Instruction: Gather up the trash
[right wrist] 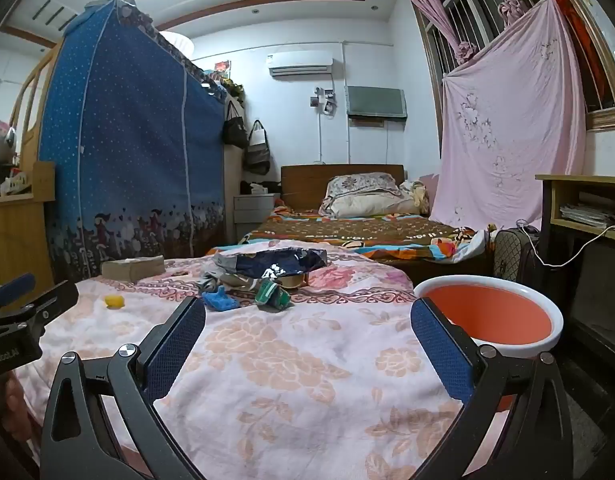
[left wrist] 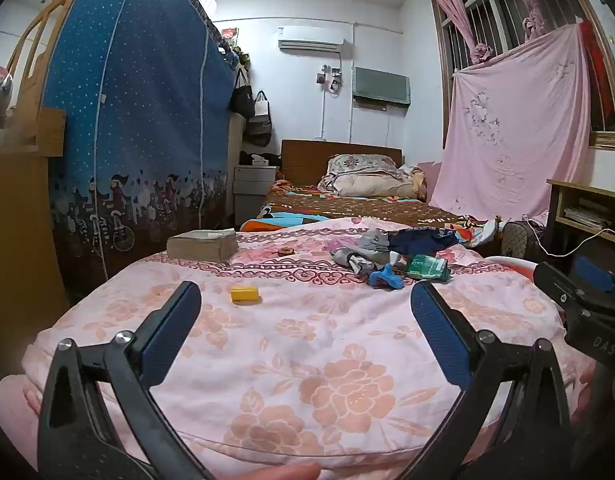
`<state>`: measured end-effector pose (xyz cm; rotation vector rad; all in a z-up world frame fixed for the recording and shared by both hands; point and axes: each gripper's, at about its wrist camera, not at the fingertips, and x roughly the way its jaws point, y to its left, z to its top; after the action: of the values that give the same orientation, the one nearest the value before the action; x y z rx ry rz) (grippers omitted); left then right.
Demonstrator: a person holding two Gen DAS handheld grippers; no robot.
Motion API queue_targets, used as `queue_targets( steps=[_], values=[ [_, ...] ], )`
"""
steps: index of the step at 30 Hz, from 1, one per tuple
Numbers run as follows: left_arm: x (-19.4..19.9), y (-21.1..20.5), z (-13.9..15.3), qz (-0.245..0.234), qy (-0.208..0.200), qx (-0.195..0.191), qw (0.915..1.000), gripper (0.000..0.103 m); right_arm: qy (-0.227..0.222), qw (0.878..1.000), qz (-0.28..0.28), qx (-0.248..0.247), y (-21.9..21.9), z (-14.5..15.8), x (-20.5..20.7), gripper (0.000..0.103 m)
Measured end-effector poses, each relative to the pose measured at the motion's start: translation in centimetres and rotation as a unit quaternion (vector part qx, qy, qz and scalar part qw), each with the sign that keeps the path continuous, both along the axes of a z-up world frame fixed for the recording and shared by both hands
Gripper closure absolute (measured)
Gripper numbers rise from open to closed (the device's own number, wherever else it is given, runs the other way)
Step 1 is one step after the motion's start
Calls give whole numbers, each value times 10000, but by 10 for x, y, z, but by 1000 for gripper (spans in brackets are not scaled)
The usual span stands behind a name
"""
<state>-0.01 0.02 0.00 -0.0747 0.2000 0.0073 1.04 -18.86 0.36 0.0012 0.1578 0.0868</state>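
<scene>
left gripper (left wrist: 305, 318): fingers wide apart, nothing between them, hovering over the near edge of the bed (left wrist: 307, 360).
right gripper (right wrist: 307, 330): fingers wide as well, empty, just beside the basin (right wrist: 547, 308).
yellow piece (left wrist: 245, 294): alone on the quilt, ahead of the left gripper, well apart from the rest. Looks light and stiff, likely a small box or cap; pinch across the short sides.
green wrapper (left wrist: 425, 268): in the pile mid-bed. Thin, crinkly film, probably slippery; bite on a folded edge, not the flat face.
blue item (left wrist: 385, 276): touching the pile's near side. Can't tell whether it's foam or plastic; take the narrow end.
dark blue bag (right wrist: 281, 260): on top of the pile, soft and limp; grab a bunched corner.
basin: orange inside, empty, off the bed's right side; likely drop point.
</scene>
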Motion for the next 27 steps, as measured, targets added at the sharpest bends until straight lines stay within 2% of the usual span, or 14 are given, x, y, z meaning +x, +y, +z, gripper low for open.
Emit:
queue_targets(
  steps=[27],
  values=[
    [-2, 3, 1, 21, -10, 52, 10000, 12, 33, 10000, 1, 8, 0, -1, 2, 0]
  ],
)
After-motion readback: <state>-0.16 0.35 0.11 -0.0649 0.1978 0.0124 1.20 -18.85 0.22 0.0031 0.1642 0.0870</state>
